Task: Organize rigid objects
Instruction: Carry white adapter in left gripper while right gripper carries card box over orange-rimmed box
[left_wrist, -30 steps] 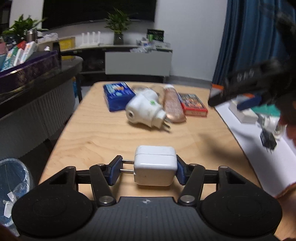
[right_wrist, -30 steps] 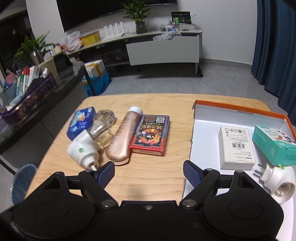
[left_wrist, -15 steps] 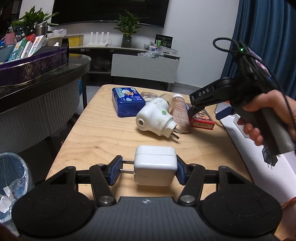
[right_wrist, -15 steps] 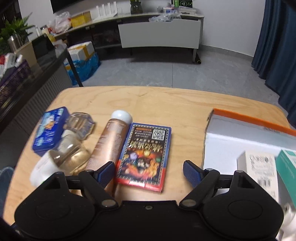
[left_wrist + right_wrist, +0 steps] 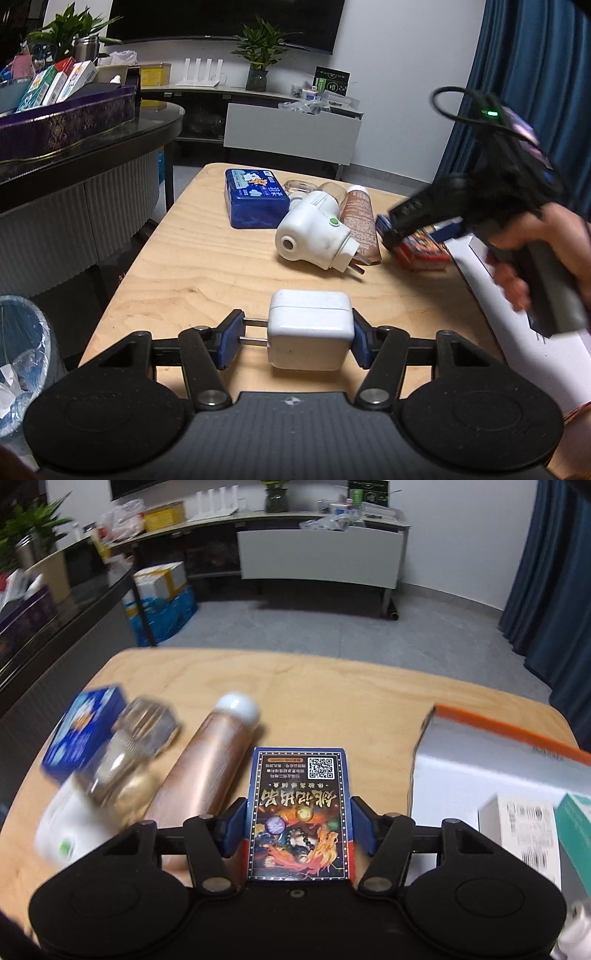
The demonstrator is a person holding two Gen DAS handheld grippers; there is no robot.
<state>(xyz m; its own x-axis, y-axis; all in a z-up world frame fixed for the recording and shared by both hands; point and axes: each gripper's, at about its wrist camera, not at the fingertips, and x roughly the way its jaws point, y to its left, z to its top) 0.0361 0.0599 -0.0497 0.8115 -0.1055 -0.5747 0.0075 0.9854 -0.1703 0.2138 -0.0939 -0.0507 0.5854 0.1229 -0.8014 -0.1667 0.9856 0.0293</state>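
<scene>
I've got the charger pinched in my left gripper while my right gripper has just been closing on the card box, seemingly gripped now, three items sit boxed in the tray, and the bottle, tin and plug wait.

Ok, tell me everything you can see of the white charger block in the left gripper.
The white charger block is a glossy, rounded plastic cube with two metal prongs pointing left. The left gripper clamps it level, one blue pad on the prong tips, the other on its flat back. It appears to hang just above the wooden table.
</scene>
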